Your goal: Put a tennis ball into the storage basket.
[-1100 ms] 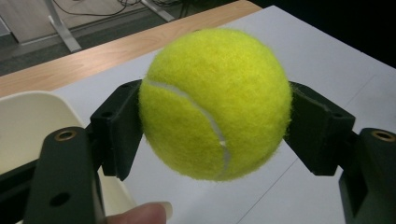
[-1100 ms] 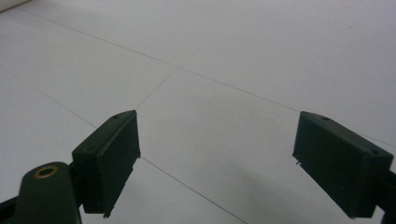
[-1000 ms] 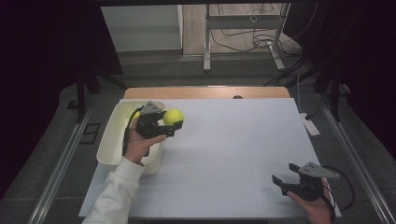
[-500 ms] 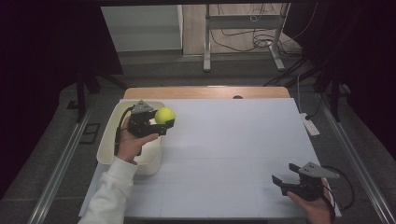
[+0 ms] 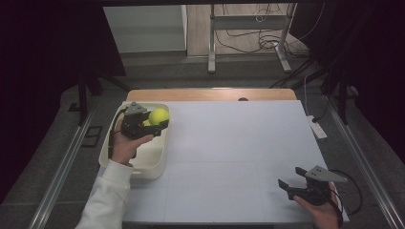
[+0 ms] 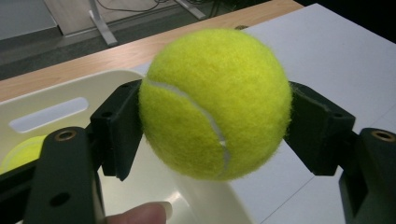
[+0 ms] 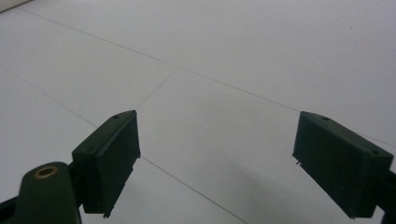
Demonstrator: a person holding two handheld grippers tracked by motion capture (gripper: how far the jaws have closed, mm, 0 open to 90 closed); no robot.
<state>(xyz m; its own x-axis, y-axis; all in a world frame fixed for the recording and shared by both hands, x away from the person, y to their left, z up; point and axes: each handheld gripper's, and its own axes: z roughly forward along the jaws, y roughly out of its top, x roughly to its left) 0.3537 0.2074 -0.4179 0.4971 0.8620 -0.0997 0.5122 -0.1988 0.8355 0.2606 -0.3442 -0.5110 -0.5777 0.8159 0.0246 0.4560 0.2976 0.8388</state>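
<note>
With the left gripper (image 5: 154,122) clamping the tennis ball (image 5: 159,116) over the cream bin (image 5: 107,155) at nine o'clock, release low to avoid bounce, while the right gripper (image 5: 291,183) idles wide apart.

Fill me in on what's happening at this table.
A person works two tongs. The left tongs grip a yellow tennis ball above the right rim of a cream bin at the table's left; another ball lies inside. The right tongs wait open over the white tabletop near the right corner.
</note>
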